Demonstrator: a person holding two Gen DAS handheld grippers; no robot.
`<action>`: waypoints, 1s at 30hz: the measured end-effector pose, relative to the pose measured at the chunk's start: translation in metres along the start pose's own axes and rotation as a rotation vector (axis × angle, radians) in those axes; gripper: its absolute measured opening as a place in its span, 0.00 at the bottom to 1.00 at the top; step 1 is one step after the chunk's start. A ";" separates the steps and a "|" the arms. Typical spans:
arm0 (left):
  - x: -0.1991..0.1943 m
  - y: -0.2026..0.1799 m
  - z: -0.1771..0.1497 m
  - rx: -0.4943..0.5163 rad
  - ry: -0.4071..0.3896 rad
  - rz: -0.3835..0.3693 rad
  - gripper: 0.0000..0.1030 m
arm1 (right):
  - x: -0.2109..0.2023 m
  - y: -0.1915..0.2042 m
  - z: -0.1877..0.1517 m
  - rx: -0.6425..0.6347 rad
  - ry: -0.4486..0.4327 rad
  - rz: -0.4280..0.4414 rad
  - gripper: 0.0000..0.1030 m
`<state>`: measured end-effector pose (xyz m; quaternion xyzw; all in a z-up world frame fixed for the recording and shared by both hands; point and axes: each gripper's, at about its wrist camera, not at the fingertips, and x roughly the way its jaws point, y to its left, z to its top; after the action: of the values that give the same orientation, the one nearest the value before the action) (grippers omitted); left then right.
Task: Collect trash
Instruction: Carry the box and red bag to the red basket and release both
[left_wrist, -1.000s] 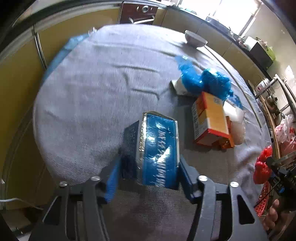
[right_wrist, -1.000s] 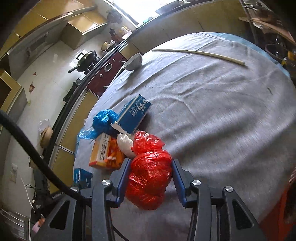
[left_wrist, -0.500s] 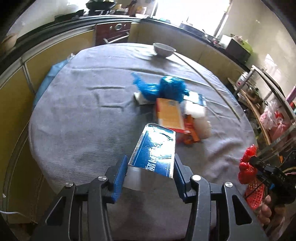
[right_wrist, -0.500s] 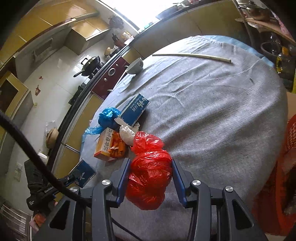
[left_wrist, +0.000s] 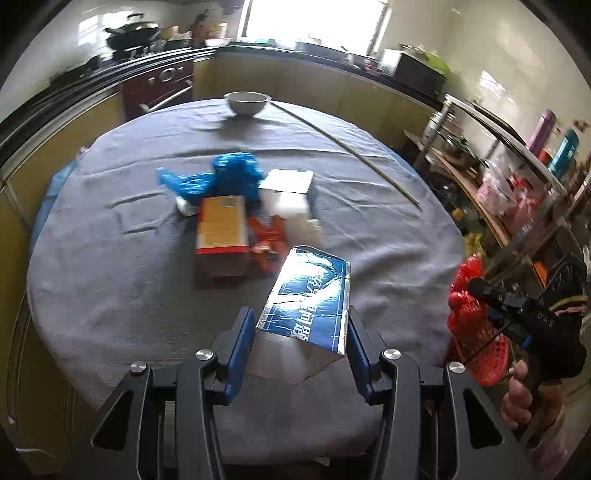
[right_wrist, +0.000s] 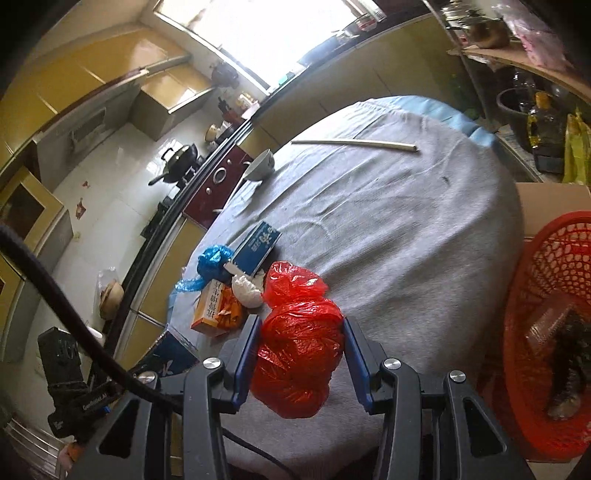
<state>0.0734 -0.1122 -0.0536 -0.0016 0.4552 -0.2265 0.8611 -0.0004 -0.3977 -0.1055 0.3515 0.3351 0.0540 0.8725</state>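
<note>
A: What is each tool carrying?

B: The left tool (left_wrist: 299, 338) is clamped on a flattened blue carton (left_wrist: 308, 299), held above the near edge of the grey tabletop (left_wrist: 110, 288). The right tool (right_wrist: 301, 356) is clenched on a knotted red plastic bag (right_wrist: 299, 339), also lifted off the cloth, with the red mesh basket (right_wrist: 546, 280) just off the tabletop's edge to its right.

A: How will those two handle?

B: The carton looks light and stiff-sided but crushable; it sits skewed between the pads, gripped across its flat faces, so it could twist out. The bag seems soft and slippery, bulging past the pads; a grip around its middle, as here, probably holds best.

A: And what remains on the cloth, counted?

B: One crumpled blue bag (left_wrist: 229, 177), one orange box (left_wrist: 221, 225), one orange wrapper (left_wrist: 267, 240), one white bundle (right_wrist: 246, 290) and one blue-and-white carton (right_wrist: 258, 243), all touching in a cluster. Apart from them stand one bowl (left_wrist: 245, 103) and one long stick (right_wrist: 354, 144), likely not trash.
</note>
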 end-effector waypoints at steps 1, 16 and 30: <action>0.000 -0.006 0.000 0.012 0.001 -0.004 0.48 | -0.004 -0.002 0.000 0.004 -0.009 0.001 0.46; 0.009 -0.106 0.003 0.201 -0.008 -0.092 0.48 | -0.074 -0.057 -0.001 0.088 -0.131 -0.036 0.46; 0.043 -0.208 0.001 0.357 0.057 -0.214 0.48 | -0.159 -0.136 -0.007 0.240 -0.289 -0.122 0.46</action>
<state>0.0145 -0.3158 -0.0435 0.1092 0.4292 -0.3940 0.8054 -0.1468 -0.5480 -0.1108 0.4362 0.2312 -0.0904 0.8649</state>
